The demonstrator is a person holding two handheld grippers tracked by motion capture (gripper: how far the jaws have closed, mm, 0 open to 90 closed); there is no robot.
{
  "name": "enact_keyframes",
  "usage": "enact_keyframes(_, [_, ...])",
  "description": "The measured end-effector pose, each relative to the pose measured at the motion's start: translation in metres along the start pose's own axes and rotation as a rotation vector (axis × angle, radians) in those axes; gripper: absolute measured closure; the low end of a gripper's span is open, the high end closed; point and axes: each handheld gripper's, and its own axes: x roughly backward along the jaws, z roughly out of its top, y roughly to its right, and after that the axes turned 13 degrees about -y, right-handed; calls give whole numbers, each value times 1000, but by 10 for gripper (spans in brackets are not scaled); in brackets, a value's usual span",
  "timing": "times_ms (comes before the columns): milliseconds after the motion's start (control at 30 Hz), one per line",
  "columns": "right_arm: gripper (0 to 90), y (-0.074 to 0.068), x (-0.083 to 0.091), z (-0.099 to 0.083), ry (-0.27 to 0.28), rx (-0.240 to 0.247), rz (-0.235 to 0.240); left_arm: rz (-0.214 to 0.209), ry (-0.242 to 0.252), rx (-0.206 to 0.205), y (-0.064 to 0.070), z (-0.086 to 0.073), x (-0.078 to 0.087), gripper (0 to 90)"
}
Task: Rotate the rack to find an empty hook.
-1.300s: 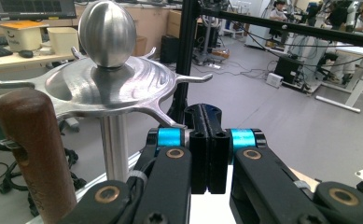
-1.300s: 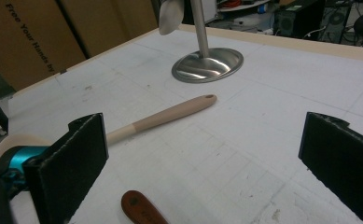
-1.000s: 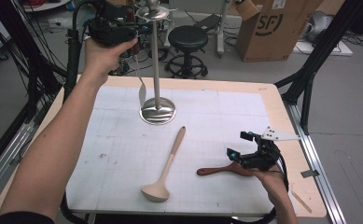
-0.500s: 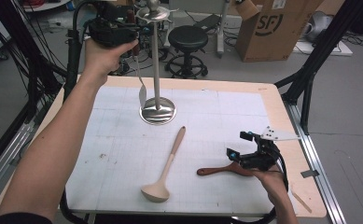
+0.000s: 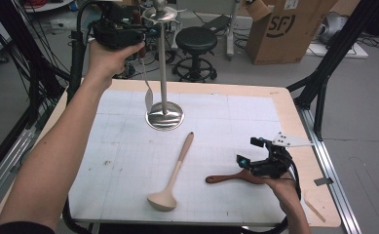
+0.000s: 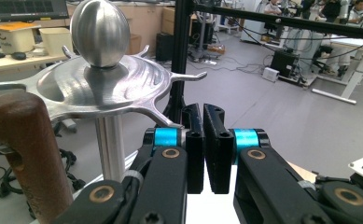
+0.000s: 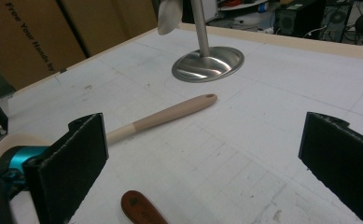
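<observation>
The hanging utensil (image 5: 147,92) (a slim metal handle ending in a pale blade; its wooden grip (image 6: 27,154) appears at 8 o'clock in the left gripper view) hangs from a hook of the utensil stand (image 5: 163,63), with its blade just above the stand's round base at the 10 o'clock side of that base. The left gripper (image 5: 116,34) is raised beside the stand's top, at 9 o'clock from the crown of hooks. In the left gripper view its jaws stand pressed together with a hairline gap and nothing visible between them, just below and to the 4 o'clock side of the crown and its egg-shaped knob (image 6: 100,31). The stand rises from the far centre of the white gridded mat (image 5: 226,126). At 6 o'clock from the base, a beige ladle (image 5: 172,175) lies flat, its handle pointing toward the base and its bowl toward the near edge. At 3 o'clock from the ladle's bowl lies a dark wooden spatula (image 5: 231,178), its handle end pointing at the ladle. The right gripper (image 5: 260,163) sits low over the spatula's other end. In the right gripper view its jaws are spread wide apart, holding nothing, with the spatula's rounded brown tip (image 7: 142,210) on the mat between them at 6 o'clock.
</observation>
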Motion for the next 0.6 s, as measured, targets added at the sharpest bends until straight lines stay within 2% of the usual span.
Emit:
enact_keyframes(133, [1, -1, -1, 0, -3, -2, 2, -5, -3, -15, 1, 0, 1, 864])
enact_keyframes(433, [1, -1, -1, 0, -3, 1, 2, 0, 0, -36, 2, 0, 0, 772])
enact_keyframes(533, [1, -1, -1, 0, -2, -4, 3, 0, -1, -41, 3, 0, -1, 773])
enact_keyframes(600, [1, -1, -1, 0, -3, 0, 3, 13, -5, -55, 4, 0, 0, 812])
